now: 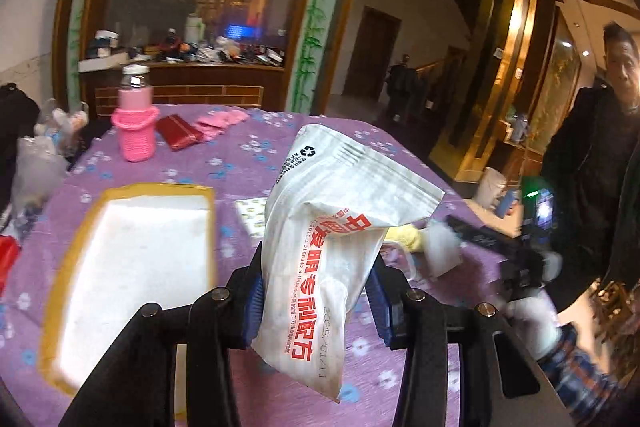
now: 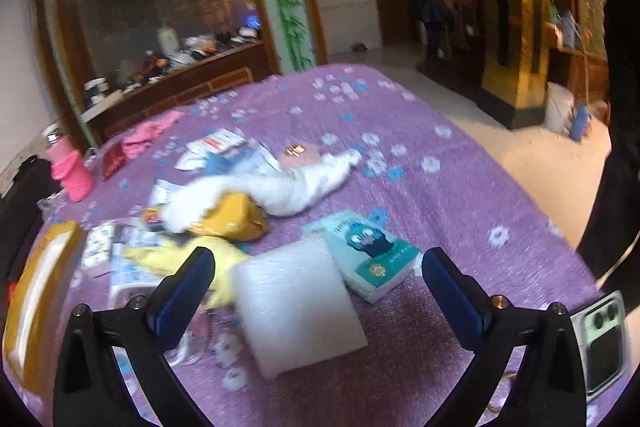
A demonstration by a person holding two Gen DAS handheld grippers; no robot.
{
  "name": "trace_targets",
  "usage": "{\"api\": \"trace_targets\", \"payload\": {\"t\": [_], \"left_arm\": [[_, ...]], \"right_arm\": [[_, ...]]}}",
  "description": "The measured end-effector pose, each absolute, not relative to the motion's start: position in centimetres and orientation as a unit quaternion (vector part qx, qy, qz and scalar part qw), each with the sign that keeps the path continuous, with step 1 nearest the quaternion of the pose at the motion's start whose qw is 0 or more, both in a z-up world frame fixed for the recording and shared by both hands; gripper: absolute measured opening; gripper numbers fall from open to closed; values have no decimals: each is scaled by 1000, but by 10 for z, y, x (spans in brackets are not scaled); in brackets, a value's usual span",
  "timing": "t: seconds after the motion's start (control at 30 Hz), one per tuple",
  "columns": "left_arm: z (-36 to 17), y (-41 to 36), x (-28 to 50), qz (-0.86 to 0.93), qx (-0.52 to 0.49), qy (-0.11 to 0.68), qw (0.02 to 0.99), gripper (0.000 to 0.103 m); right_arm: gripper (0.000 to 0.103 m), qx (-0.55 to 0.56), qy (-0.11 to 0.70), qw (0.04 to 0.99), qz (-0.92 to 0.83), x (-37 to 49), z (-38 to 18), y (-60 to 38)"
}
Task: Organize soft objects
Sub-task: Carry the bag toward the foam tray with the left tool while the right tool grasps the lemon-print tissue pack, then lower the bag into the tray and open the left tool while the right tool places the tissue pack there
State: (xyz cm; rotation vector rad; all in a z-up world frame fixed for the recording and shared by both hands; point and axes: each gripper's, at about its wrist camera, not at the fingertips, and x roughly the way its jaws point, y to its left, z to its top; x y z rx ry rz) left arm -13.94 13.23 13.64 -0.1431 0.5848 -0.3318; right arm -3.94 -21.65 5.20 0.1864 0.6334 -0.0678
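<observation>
My left gripper (image 1: pixel 316 301) is shut on a white plastic pouch with red printing (image 1: pixel 320 251), held above the purple flowered tablecloth (image 1: pixel 248 167). A white tray with a yellow rim (image 1: pixel 132 267) lies just to its left. My right gripper (image 2: pixel 316 285) stands open above a white foam pad (image 2: pixel 296 303), which lies between its fingers without touching them. Beside the pad are a teal tissue pack (image 2: pixel 364 255), a yellow cloth (image 2: pixel 184 259), a mustard pouch (image 2: pixel 236 219) and a white towel (image 2: pixel 288 187). The right gripper also shows in the left wrist view, at the right edge of the table.
A bottle in a pink knitted sleeve (image 1: pixel 134 123), a red wallet (image 1: pixel 178 133) and a pink cloth (image 1: pixel 218 123) sit at the far side. Paper packets (image 2: pixel 228 151) lie near the towel. A person in a dark jacket (image 1: pixel 592 147) stands at the right.
</observation>
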Motion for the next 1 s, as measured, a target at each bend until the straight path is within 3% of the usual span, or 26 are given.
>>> {"api": "trace_targets", "payload": {"t": [0.3,0.63,0.87,1.0], "left_arm": [[123,181,-140,-111,-85,280,950,46],[103,221,-146,-71,-118,296,945,47],[89,258,-142,-44,-142,309,939,47],[83,267,-137,-39,-149,313,937,47]], "right_arm": [[103,38,354,932,76,-35,94,-153],[103,-37,429,882,193,46,76,15],[102,-30,487,854,181,93,43,52],[89,-35,511,842,171,105,24,58]]}}
